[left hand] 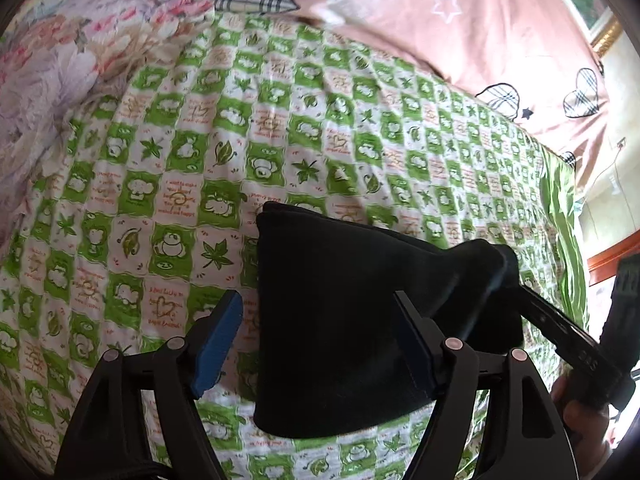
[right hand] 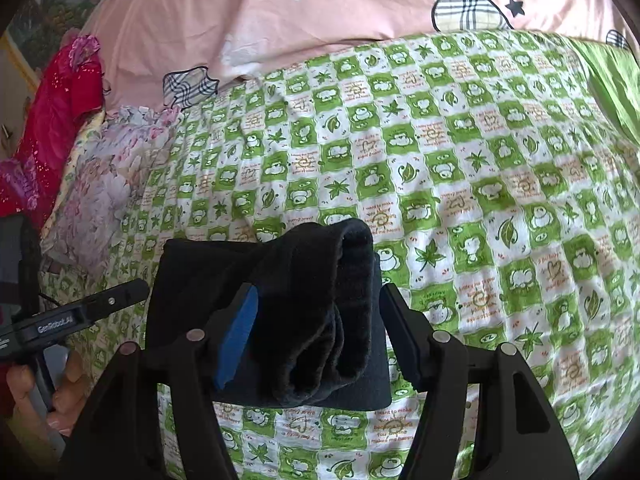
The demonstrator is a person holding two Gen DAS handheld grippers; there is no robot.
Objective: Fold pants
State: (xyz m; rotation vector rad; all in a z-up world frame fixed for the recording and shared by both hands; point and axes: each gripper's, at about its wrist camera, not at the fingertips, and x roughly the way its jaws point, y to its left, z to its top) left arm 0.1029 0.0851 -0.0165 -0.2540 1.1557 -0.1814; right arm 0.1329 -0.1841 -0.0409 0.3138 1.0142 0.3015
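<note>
The black pants (left hand: pixel 332 320) lie folded into a small bundle on the green checked bedsheet (left hand: pixel 180 184). My left gripper (left hand: pixel 320 340) is open, its fingers wide apart over the left part of the bundle, holding nothing. In the right wrist view the pants (right hand: pixel 320 320) show a thick rolled fold lifted between the fingers. My right gripper (right hand: pixel 316 336) stands around that fold with its jaws wide and a gap at the right finger, so it is open. The right gripper (left hand: pixel 560 328) also shows in the left wrist view at the bundle's right end.
A pink quilt (left hand: pixel 460 20) with plaid hearts lies at the far side of the bed. A floral blanket (left hand: pixel 52 76) lies at the left. A red cloth (right hand: pixel 52 120) sits beyond it. The bed's edge (left hand: pixel 564 220) drops off at the right.
</note>
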